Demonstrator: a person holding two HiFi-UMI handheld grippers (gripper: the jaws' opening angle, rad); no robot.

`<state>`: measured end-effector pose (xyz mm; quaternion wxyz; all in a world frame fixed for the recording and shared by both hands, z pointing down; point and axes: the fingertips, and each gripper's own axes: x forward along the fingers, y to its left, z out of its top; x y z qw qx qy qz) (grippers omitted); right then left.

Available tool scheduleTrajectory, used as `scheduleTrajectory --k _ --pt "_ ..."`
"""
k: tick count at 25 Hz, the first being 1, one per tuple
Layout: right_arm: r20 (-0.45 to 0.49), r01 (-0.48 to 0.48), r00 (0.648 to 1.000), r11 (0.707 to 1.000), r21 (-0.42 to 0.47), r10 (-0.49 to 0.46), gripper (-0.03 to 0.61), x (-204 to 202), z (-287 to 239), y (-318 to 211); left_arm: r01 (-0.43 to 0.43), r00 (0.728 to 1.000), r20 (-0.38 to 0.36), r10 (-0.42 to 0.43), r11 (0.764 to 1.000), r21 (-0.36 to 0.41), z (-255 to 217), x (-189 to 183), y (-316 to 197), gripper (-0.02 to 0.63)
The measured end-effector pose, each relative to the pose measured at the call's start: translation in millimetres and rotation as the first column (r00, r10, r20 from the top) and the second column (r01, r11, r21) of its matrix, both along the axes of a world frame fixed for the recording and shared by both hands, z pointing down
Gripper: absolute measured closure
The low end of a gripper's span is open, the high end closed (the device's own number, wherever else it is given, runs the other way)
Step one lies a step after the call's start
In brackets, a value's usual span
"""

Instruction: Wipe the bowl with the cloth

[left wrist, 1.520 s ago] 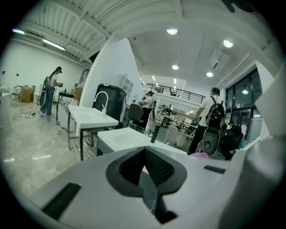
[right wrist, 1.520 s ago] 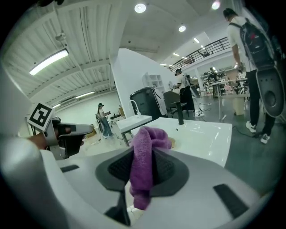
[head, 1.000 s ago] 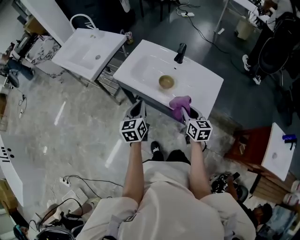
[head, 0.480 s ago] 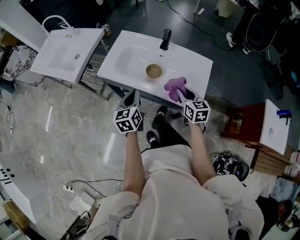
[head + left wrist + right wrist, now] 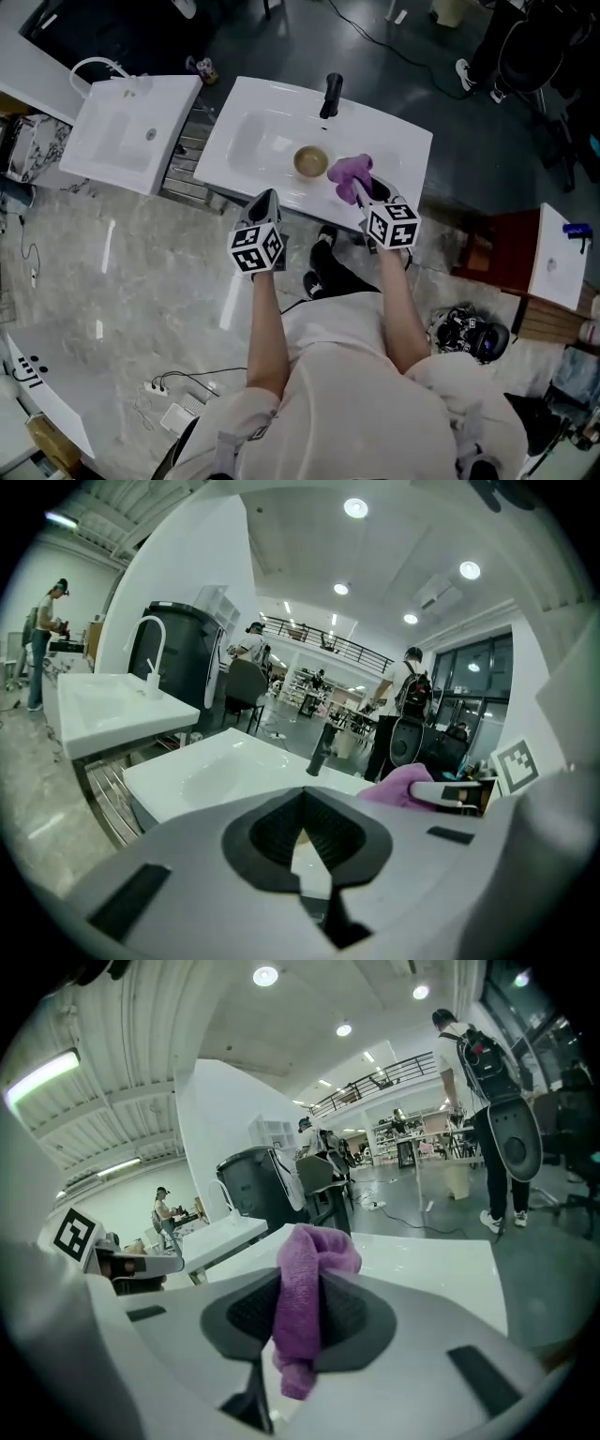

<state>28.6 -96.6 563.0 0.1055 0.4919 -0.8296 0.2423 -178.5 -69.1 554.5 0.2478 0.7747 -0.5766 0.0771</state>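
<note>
Now right tongs (image 5: 360, 190) clamp the cloth (image 5: 348, 171) just beside the bowl (image 5: 310, 161).

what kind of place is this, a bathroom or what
Likely a big open workshop or lab hall, not a bathroom: the near washbasin and a second washbasin stand free on frames, and a mezzanine railing runs under a high ceiling.

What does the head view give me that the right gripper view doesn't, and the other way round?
Head view only: the bowl sitting on the white sink, just left of the purple cloth, and the faucet behind it. Right gripper view only: the right gripper with its jaws clamped on the cloth, one end trailing loose. Both: the cloth, the sink top and the left gripper.
</note>
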Motion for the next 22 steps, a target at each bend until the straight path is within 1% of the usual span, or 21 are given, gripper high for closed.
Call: scheduleTrajectory --k 5,8,14,19,22 --pt "-0.017 0.012 1.0 1.0 -0.029 -0.012 0.492 -9 11 -29 -0.033 0.999 0.008 0.033 0.999 -0.034 8 -4 -34 0.607" --pt "-0.033 0.053 0.998 0.998 -0.044 -0.055 0.491 -17 16 -51 -0.059 0.998 0.019 0.06 0.997 -0.051 11 -3 -61 0.607" --pt "-0.096 0.12 0.987 0.99 -0.073 -0.127 0.491 -15 30 -86 -0.113 0.992 0.04 0.117 0.988 -0.102 26 7 -108 0.607" --pt "-0.067 0.132 0.988 0.988 -0.076 -0.137 0.491 -13 31 -103 -0.15 0.987 0.033 0.155 0.98 -0.132 39 11 -134 0.607" --pt "-0.063 0.149 0.986 0.986 -0.079 -0.154 0.491 -13 31 -111 -0.201 0.977 0.038 0.211 0.963 -0.18 57 15 -141 0.607"
